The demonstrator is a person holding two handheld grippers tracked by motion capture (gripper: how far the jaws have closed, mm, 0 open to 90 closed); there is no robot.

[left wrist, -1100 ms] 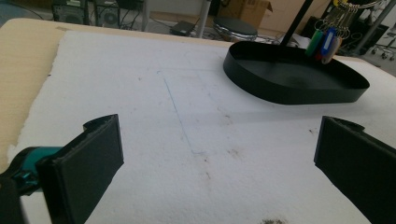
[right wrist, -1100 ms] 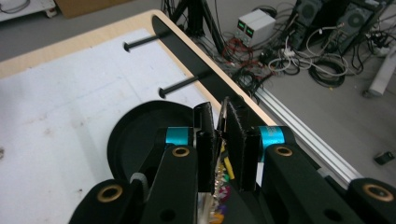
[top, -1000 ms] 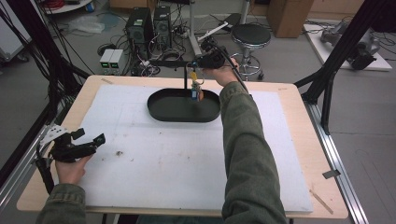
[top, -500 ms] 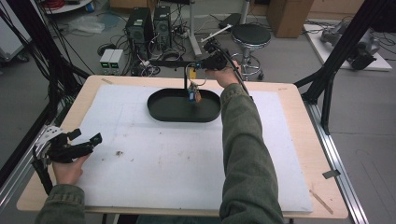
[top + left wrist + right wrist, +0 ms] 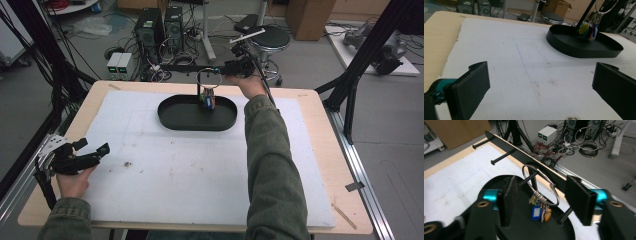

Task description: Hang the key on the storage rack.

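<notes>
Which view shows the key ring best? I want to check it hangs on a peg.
The right gripper view: the key ring is close, looped over a peg, its tags dangling. The high view shows it small above the tray. The left gripper view shows mostly its tags, the ring cut off at the top edge.

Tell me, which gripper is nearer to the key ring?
Right. The right gripper sits right at the key ring, jaws apart around it; the left gripper rests far away at the table's near left.
</notes>
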